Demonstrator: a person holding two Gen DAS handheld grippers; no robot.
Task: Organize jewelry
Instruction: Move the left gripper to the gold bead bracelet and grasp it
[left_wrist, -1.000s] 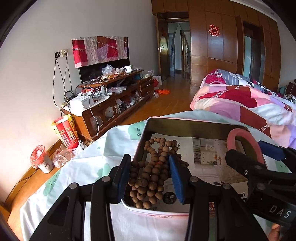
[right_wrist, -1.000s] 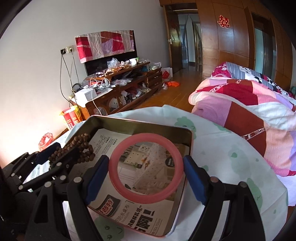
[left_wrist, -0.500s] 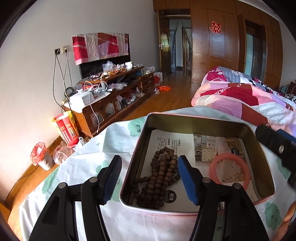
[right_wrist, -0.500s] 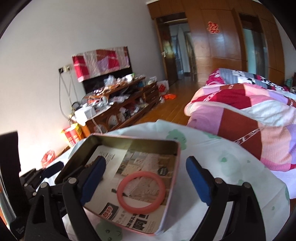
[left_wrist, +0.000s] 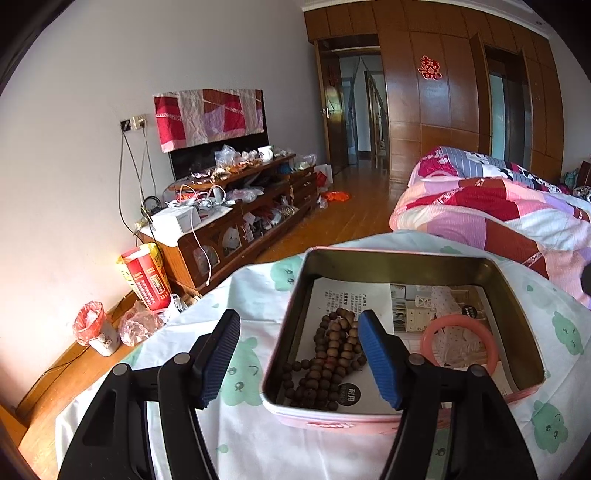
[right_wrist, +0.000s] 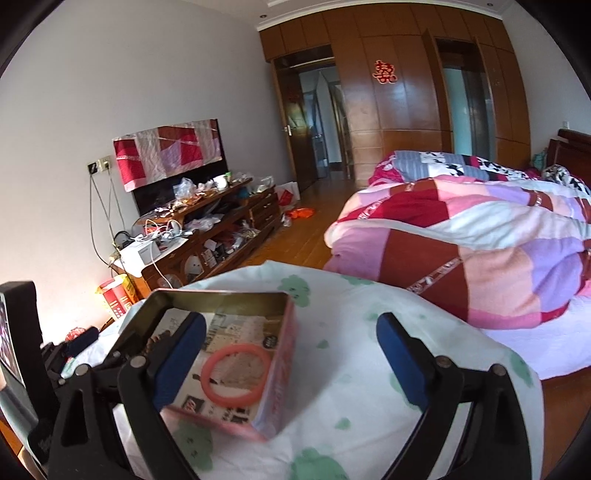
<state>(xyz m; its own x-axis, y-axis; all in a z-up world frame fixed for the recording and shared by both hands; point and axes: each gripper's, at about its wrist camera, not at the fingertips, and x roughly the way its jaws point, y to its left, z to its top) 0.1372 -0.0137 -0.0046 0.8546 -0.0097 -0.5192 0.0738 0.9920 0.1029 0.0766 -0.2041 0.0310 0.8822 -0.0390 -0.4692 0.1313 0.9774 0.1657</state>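
A pink tin (left_wrist: 399, 254) with a paper lining stands on the clouded cloth. A string of brown wooden beads (left_wrist: 328, 358) lies heaped in its left half. A pink bangle (left_wrist: 460, 341) lies flat in its right half. My left gripper (left_wrist: 301, 360) hangs open just before the tin's near left corner, its blue pads clear of the beads. In the right wrist view the tin (right_wrist: 221, 293) and bangle (right_wrist: 236, 374) sit low and left. My right gripper (right_wrist: 290, 358) stands back from them. Its jaws are opening and grip nothing.
The white cloth with green clouds (left_wrist: 240, 306) covers the table around the tin. A bed with a patchwork quilt (right_wrist: 461, 251) lies to the right. A cluttered wooden TV cabinet (left_wrist: 236, 221) lines the left wall, with bags on the floor beside it.
The left gripper let go of the beads, opened and drew back; the beads now lie in the tin. The right gripper released the bangle into the tin and pulled back to the right.
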